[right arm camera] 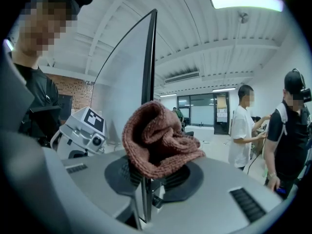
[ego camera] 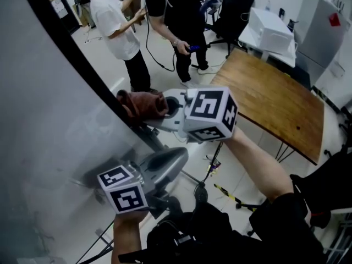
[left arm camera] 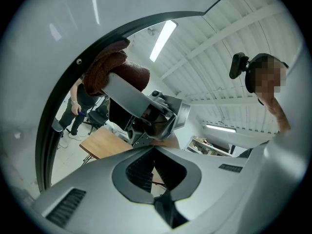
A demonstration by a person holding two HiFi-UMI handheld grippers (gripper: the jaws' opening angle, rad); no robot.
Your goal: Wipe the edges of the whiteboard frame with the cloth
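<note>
Cloth point(right arm camera: 161, 140), brown and bunched, is clamped between the right gripper's point(right arm camera: 153, 175) jaws and pressed onto the whiteboard frame's point(right arm camera: 150, 57) dark edge, while the left gripper point(left arm camera: 155, 151), at seven o'clock from it in the head view, is closed on nothing.

An open lab-style office: wooden table point(ego camera: 275, 103), swivel chair point(ego camera: 234, 10), ceiling strip lights point(right arm camera: 246, 1), people point(ego camera: 115, 26) standing.

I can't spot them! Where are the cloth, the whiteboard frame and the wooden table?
cloth point(right arm camera: 158, 138), right gripper view, its bunched middle.
whiteboard frame point(ego camera: 86, 65), head view, its black edge.
wooden table point(ego camera: 269, 103), head view, its bare top.
</note>
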